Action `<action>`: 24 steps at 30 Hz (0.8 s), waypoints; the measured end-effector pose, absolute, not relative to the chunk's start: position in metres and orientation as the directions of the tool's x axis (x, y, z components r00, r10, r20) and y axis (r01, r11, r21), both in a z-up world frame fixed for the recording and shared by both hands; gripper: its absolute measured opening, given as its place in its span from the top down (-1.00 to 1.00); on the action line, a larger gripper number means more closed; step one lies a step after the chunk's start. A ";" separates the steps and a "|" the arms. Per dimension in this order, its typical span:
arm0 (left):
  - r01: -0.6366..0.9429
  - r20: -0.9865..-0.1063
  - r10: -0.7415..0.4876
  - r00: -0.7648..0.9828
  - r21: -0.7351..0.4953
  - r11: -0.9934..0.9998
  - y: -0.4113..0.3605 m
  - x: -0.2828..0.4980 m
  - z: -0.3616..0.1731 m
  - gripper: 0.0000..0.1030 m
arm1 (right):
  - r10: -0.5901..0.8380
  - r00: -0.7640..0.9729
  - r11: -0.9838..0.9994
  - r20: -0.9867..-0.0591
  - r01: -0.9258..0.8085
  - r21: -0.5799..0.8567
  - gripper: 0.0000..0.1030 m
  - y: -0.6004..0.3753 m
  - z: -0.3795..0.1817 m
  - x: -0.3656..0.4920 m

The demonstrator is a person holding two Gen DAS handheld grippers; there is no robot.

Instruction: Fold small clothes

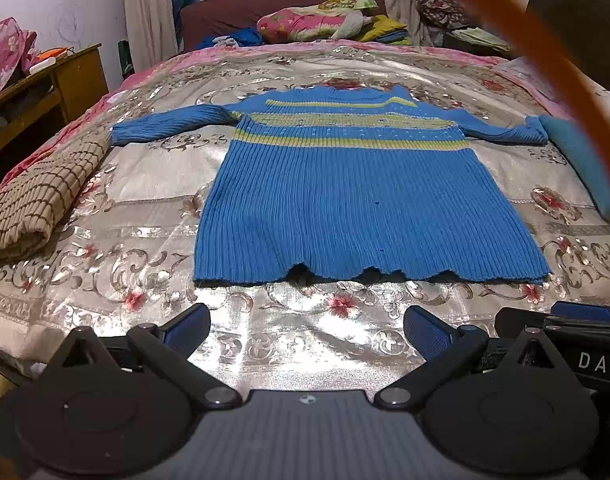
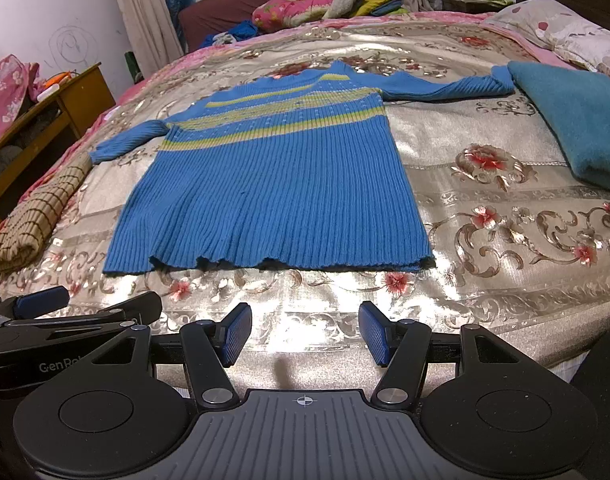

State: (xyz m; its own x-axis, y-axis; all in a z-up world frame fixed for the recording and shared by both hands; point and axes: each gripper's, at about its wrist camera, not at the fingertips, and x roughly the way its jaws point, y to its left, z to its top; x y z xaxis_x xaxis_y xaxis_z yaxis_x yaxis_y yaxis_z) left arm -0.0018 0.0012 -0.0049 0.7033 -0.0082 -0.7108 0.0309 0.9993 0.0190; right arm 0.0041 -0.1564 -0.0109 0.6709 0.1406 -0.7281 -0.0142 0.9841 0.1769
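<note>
A small blue ribbed sweater (image 1: 361, 196) with yellow-green chest stripes lies flat on the bed, both sleeves spread out, hem toward me. It also shows in the right wrist view (image 2: 277, 184). My left gripper (image 1: 305, 332) is open and empty, just short of the hem over the bedspread. My right gripper (image 2: 305, 334) is open and empty, also short of the hem, near its right half. The left gripper's side shows at the lower left of the right wrist view (image 2: 41, 312).
A folded tan checked garment (image 1: 37, 200) lies left of the sweater. A folded teal cloth (image 2: 577, 120) lies by the right sleeve. The silver floral bedspread (image 1: 145, 184) covers the bed. A wooden nightstand (image 1: 45, 88) stands at left. Pillows and bedding (image 1: 317, 20) are piled at the back.
</note>
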 end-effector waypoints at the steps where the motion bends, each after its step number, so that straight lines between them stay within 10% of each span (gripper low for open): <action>1: 0.031 -0.711 -0.008 0.703 0.019 0.999 0.001 -0.002 -0.005 -1.00 | 0.141 0.671 0.984 -0.728 -0.014 0.177 -0.15 -0.156 -0.011 0.004; 24: 0.021 -0.721 -0.008 0.693 0.008 1.000 0.001 -0.001 -0.003 -1.00 | 0.142 0.671 0.984 -0.728 -0.015 0.178 -0.15 -0.157 -0.011 0.004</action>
